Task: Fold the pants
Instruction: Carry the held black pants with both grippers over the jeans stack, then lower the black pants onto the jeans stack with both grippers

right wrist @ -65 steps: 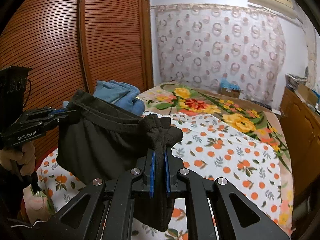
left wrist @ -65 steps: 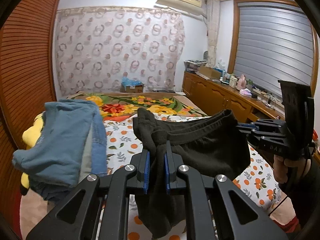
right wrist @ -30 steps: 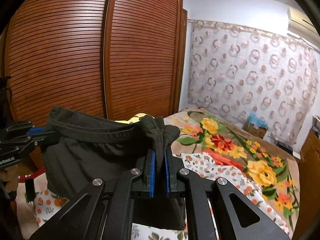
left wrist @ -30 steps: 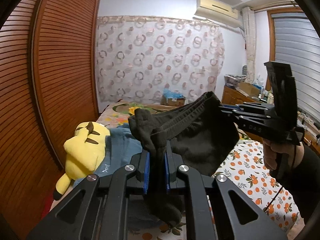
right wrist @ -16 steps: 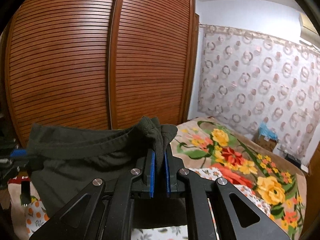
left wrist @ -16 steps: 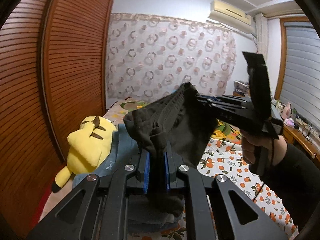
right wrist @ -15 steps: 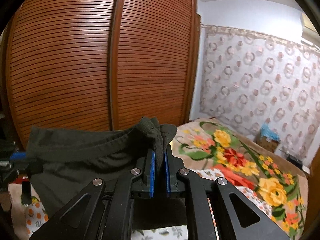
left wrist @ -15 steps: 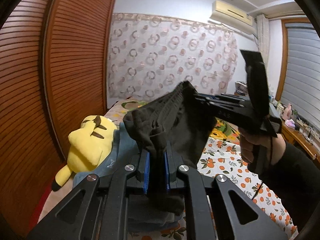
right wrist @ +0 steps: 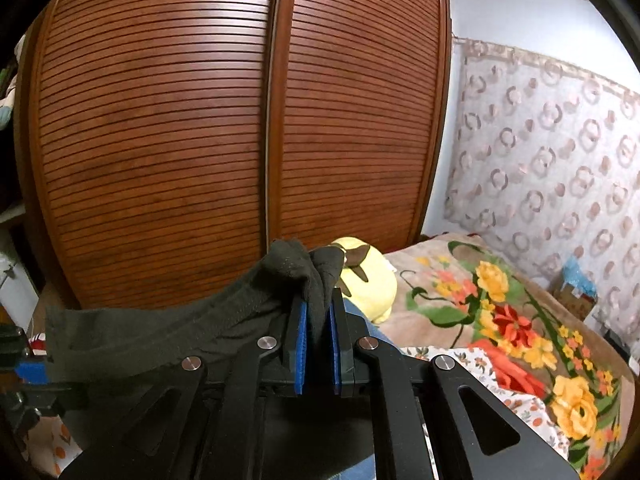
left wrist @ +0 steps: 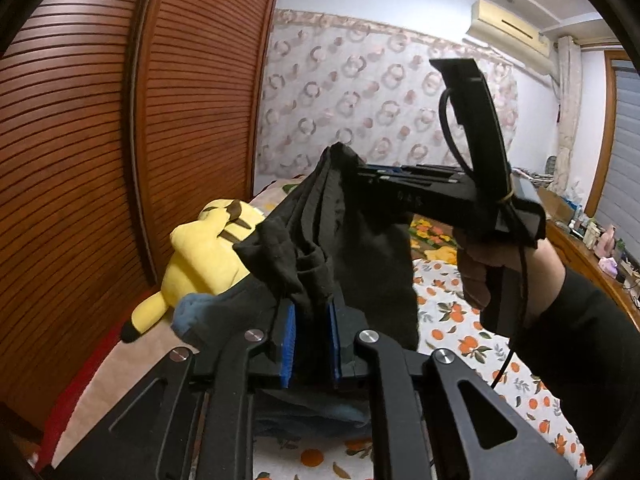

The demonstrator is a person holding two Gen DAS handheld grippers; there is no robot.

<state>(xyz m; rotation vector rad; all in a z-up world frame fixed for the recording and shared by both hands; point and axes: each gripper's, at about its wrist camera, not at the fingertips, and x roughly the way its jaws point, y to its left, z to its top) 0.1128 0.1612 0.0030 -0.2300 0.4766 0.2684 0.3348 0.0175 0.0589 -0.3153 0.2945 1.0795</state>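
Left gripper (left wrist: 312, 312) is easing its jaws apart with the black pants (left wrist: 360, 248) bunched between them, while the right gripper (right wrist: 318, 320) pinches the waistband tight above the bed (right wrist: 520, 320).

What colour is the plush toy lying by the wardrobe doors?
Yellow, with dark brown ear tips; the plush toy shows best in the left wrist view.

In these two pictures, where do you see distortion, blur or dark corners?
Left wrist view: dark corners; the wardrobe door bows from the fisheye; the black pants are dim but sharp. Right wrist view: wardrobe slats bulge outward; corners dark; floral blanket sharp.
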